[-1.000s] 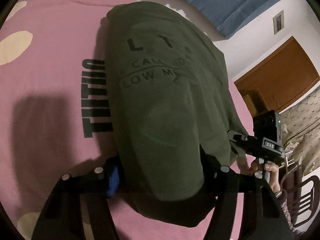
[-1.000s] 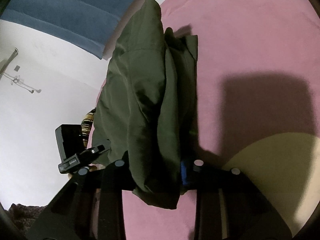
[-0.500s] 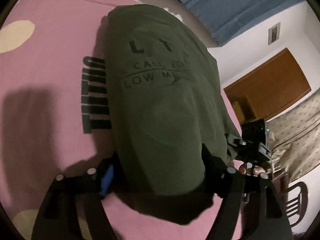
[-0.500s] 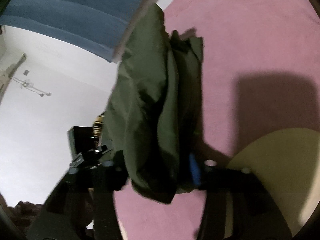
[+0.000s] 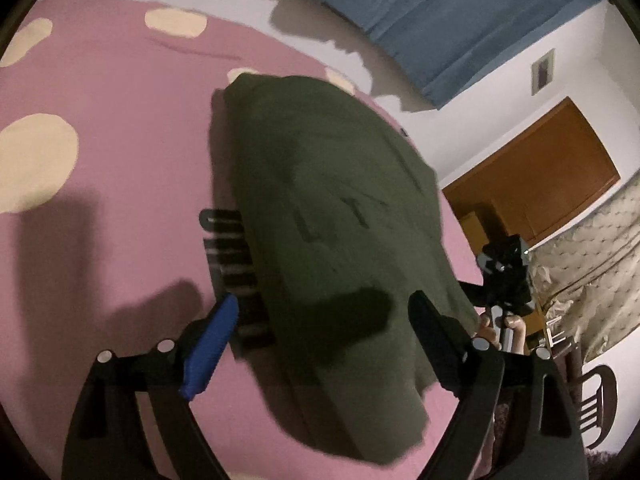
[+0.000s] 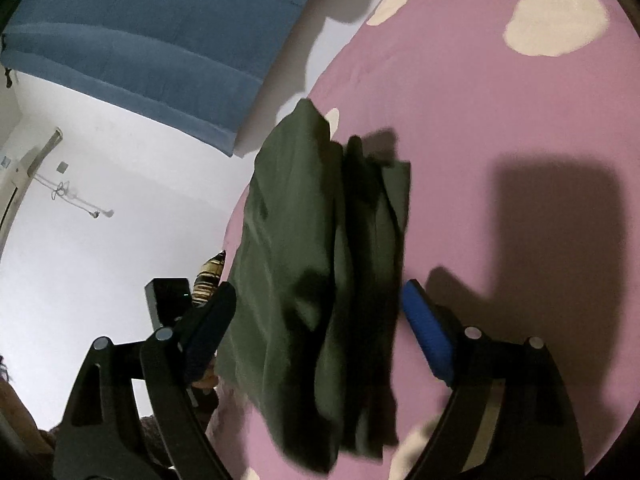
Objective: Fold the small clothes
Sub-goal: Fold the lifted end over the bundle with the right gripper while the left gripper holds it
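Note:
A dark olive green T-shirt (image 5: pixel 340 240) with dark lettering lies folded on a pink bed sheet (image 5: pixel 120 120) with cream dots. My left gripper (image 5: pixel 324 304) is open, its jaws spread on either side of the shirt's near edge, not holding it. In the right wrist view the same shirt (image 6: pixel 320 260) lies as a stacked fold, and my right gripper (image 6: pixel 316 300) is open with its jaws apart on both sides of the cloth. The right gripper also shows in the left wrist view (image 5: pixel 504 276), beyond the shirt's right edge.
Black printed letters (image 5: pixel 228 264) on the sheet lie partly under the shirt's left edge. A blue headboard (image 5: pixel 460 12) and white wall stand behind the bed. A wooden door (image 5: pixel 540 184), a quilted cover (image 5: pixel 592 272) and a chair (image 5: pixel 592 396) are to the right.
Both grippers have opened and let go of the shirt. The shirt has dropped flat onto the sheet, and both grippers have drawn back a little from it.

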